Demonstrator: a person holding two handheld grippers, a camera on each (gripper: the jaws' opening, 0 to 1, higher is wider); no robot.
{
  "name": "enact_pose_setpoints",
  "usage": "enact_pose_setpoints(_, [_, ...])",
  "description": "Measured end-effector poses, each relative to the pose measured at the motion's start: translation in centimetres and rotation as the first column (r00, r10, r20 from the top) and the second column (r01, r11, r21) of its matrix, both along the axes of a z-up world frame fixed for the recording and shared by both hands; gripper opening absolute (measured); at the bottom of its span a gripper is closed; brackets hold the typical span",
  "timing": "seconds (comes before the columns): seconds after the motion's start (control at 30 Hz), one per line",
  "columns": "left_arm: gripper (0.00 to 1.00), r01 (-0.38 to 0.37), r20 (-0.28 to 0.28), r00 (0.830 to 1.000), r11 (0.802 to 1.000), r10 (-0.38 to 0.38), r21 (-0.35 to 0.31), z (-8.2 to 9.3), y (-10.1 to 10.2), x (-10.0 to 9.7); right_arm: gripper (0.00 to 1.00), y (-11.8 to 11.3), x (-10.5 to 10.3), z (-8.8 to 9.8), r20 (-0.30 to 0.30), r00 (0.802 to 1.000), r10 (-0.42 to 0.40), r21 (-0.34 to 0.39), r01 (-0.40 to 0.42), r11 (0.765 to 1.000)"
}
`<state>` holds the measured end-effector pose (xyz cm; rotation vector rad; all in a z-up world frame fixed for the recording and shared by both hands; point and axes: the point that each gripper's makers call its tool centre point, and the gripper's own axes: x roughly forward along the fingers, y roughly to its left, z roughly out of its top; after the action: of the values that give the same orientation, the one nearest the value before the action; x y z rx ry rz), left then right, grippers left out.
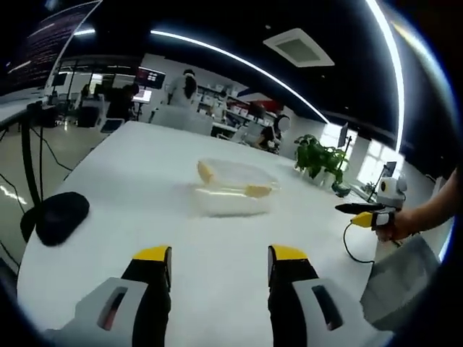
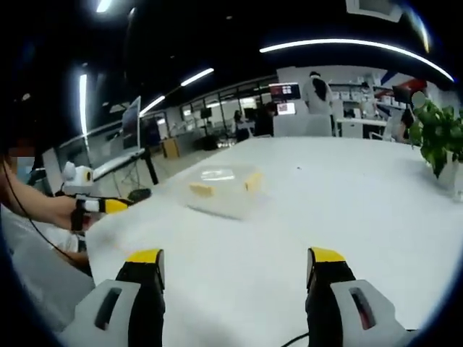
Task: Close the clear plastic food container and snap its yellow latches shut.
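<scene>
Container sits mid-table, black mouse and plant nearby.

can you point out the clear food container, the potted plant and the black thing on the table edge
clear food container (image 1: 233, 189), left gripper view, on the middle of its clear lid
potted plant (image 1: 318, 157), left gripper view, on its green leaves
black thing (image 1: 62, 215), left gripper view, on the middle of its dark rounded top
</scene>
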<state>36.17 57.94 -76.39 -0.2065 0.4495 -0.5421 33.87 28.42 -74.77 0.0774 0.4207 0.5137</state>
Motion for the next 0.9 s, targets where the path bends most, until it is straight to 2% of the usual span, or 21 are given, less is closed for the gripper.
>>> enact_pose_setpoints(0.17, [0.51, -0.033, -0.009, 0.999, 0.999, 0.033, -0.013, -0.1, 0.5, -0.7, 0.80, -1.0, -0.7, 0.4, 0.001, 1.000, -0.018, 0.004, 0.018, 1.000])
enact_pose_setpoints(0.33, [0.50, -0.027, -0.005, 1.000, 1.000, 0.027, -0.004, 0.1, 0.2, -1.4, 0.79, -1.0, -1.4, 0.7, 0.007, 1.000, -0.014, 0.003, 0.014, 1.000])
enact_pose_setpoints(0.47, [0.57, -0.033, -0.001, 0.999, 0.999, 0.033, 0.026, -0.2, 0.5, -1.5, 0.81, -0.9, -2.2, 0.8, 0.022, 1.000, 0.004, -0.022, -0.003, 1.000])
enact_pose_setpoints(0.57, [0.54, -0.018, -0.010, 1.000, 1.000, 0.018, 0.026, -0.2, 0.3, -2.0, 0.81, -1.0, -2.9, 0.6, 0.014, 1.000, 0.027, -0.041, -0.027, 0.999])
enact_pose_setpoints(0.73, [0.55, -0.045, -0.009, 0.999, 0.999, 0.045, 0.023, -0.2, 0.5, -2.4, 0.82, -1.6, -3.6, 0.7, 0.026, 0.999, 0.027, -0.067, -0.026, 0.997])
enact_pose_setpoints(0.83, [0.55, -0.051, -0.007, 0.999, 0.998, 0.051, 0.029, -0.5, 0.4, -3.0, 0.82, -1.8, -4.1, 0.2, 0.013, 0.999, 0.029, -0.074, -0.028, 0.997])
enact_pose_setpoints(0.9, [0.54, -0.066, -0.028, 0.997, 0.998, 0.066, 0.012, -0.8, 0.4, -3.4, 0.82, -1.7, -4.4, 0.1, 0.005, 0.999, 0.032, -0.079, -0.032, 0.996])
